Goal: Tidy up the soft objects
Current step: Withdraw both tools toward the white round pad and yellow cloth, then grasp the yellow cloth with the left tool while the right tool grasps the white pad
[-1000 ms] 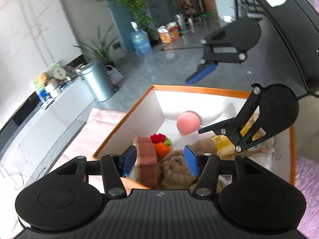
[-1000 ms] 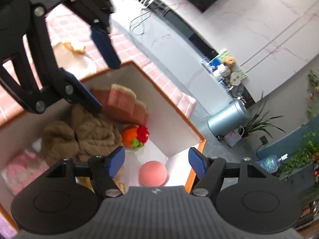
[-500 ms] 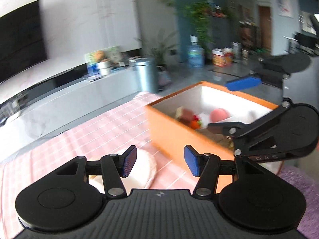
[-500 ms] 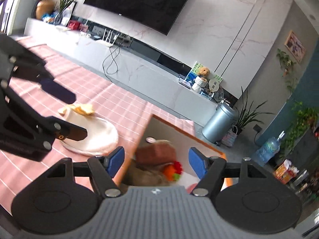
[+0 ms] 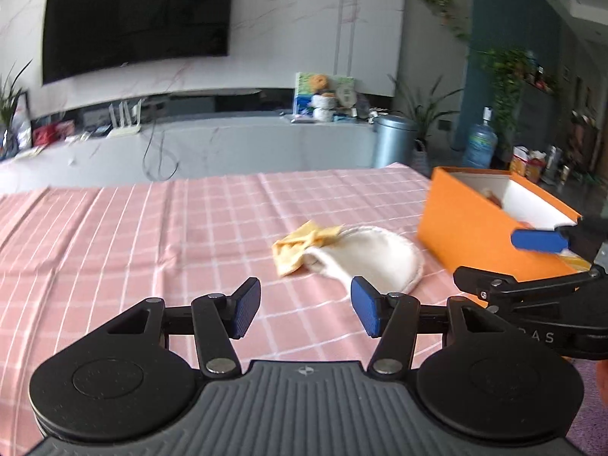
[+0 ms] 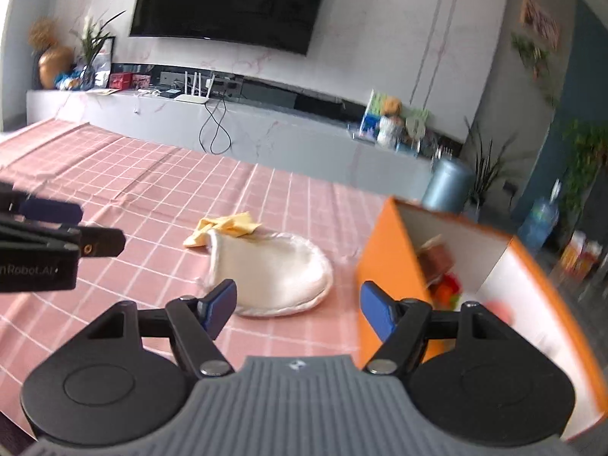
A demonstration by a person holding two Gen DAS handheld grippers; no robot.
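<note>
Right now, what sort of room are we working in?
Most likely a home living room: a wall-mounted television above a long media console, houseplants, and a table with a pink checked tablecloth.

The tablecloth (image 5: pixel 152 235) is pink with a grid of thin white lines. On it lie a cream-white cloth (image 5: pixel 372 258) and a pale yellow cloth (image 5: pixel 300 243). The box (image 5: pixel 475 235) is orange outside and white inside. Both grippers, the left gripper (image 5: pixel 306 306) and the right gripper (image 6: pixel 298 304), are black with blue pads.
</note>
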